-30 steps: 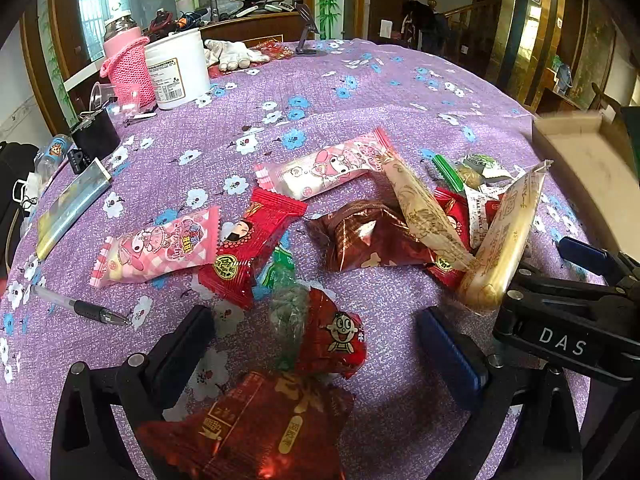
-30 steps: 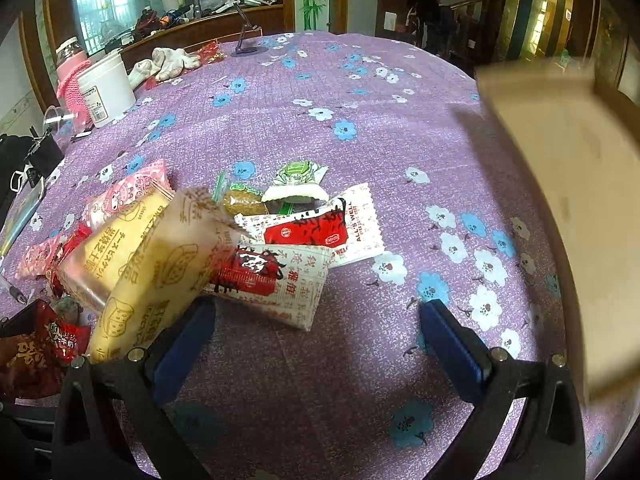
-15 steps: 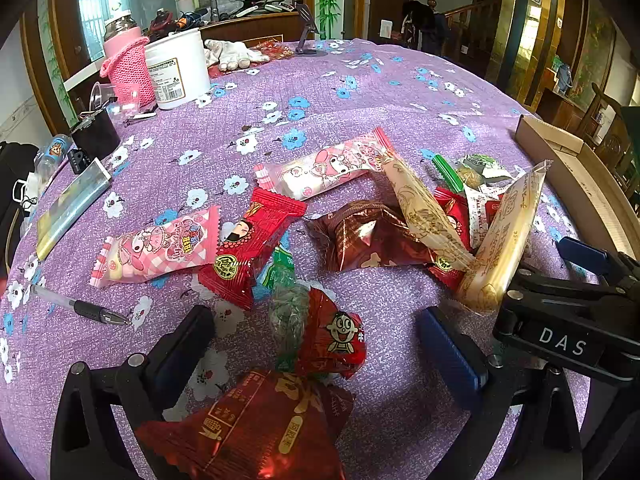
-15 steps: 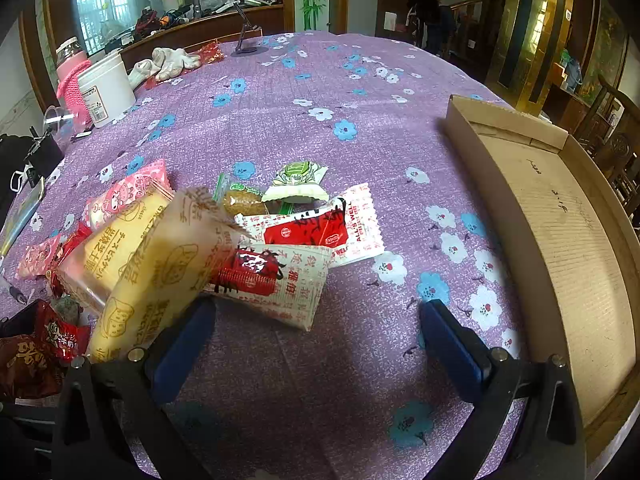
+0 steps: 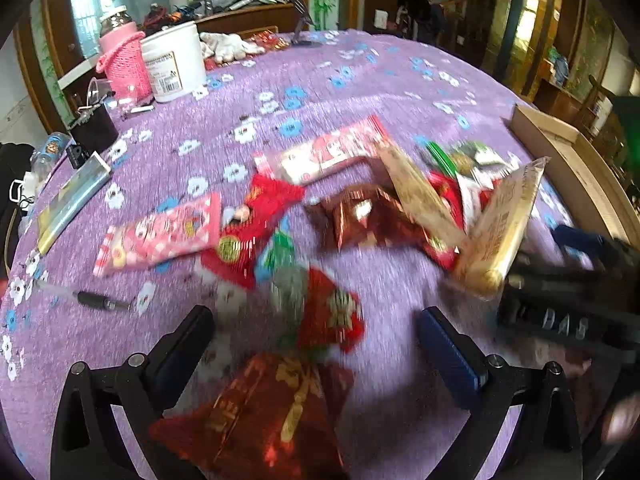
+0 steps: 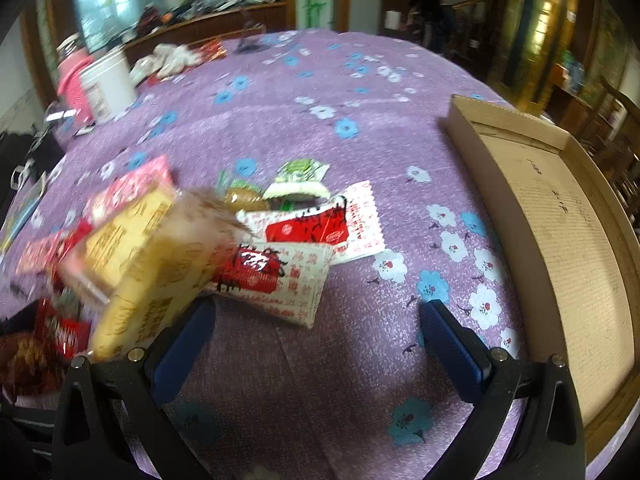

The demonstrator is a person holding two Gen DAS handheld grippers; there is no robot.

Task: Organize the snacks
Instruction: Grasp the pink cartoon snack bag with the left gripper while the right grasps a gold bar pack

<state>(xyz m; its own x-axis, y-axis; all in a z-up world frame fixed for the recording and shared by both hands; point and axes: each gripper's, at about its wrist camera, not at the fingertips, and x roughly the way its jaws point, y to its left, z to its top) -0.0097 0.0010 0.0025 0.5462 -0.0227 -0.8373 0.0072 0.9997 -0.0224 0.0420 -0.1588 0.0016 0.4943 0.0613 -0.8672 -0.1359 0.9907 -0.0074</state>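
Snack packets lie in a heap on the purple flowered tablecloth (image 5: 360, 80). My left gripper (image 5: 316, 344) is open, low over the cloth, with a small red packet (image 5: 332, 312) just ahead of its fingers and a bigger red packet (image 5: 272, 412) between them. Pink packets (image 5: 160, 232) lie to the left. My right gripper (image 6: 316, 340) is open too. A yellow packet (image 6: 152, 264) leans by its left finger (image 6: 184, 348). White-and-red packets (image 6: 280, 276) lie just ahead. The left wrist view shows the right gripper (image 5: 568, 304) beside the upright yellow packet (image 5: 496, 232).
A shallow cardboard tray (image 6: 560, 240) lies at the right edge of the table. At the far left stand a white tub (image 5: 172, 60) and a pink knitted holder (image 5: 124, 60). A pen (image 5: 100, 302) and a flat silver pack (image 5: 72, 200) lie near the left edge.
The cardboard tray came in from the right and now rests on the table. Both views are blurred now; the packets sit slightly higher in the left view and the yellow packets have shifted.
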